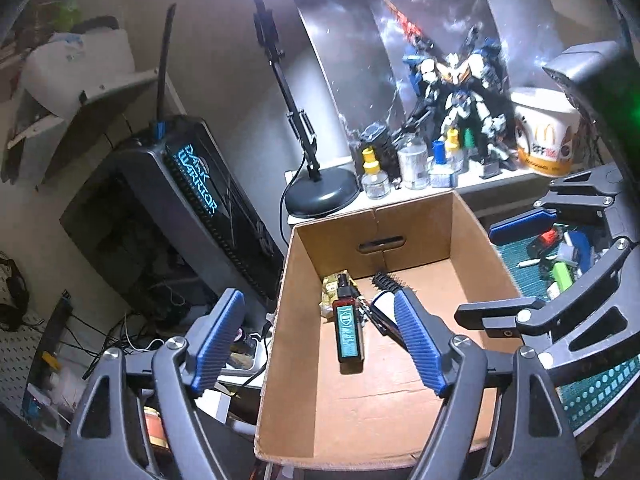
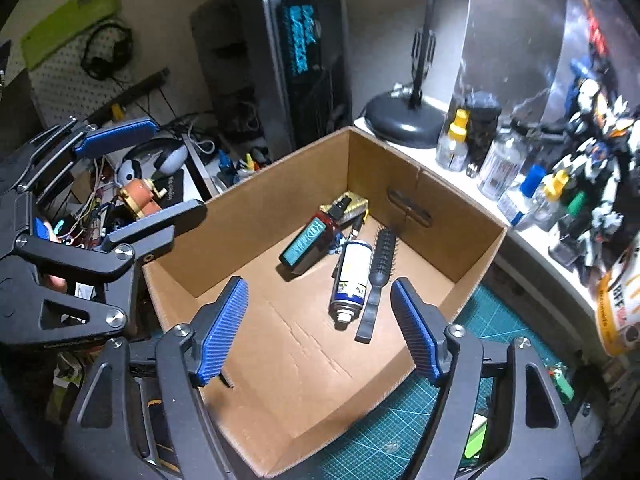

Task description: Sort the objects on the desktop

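Both grippers hang spread and empty over the cardboard box (image 2: 248,196): the left gripper (image 1: 320,344) near its left wall, the right gripper (image 2: 320,328) above its floor. Inside lie a red bottle (image 2: 308,244), a white spray can (image 2: 352,276), a black hairbrush (image 2: 378,276) and a yellow packet (image 2: 354,202). Judging by this, a drop-off looks finished; next comes fetching another loose piece from the green mat (image 2: 508,320).
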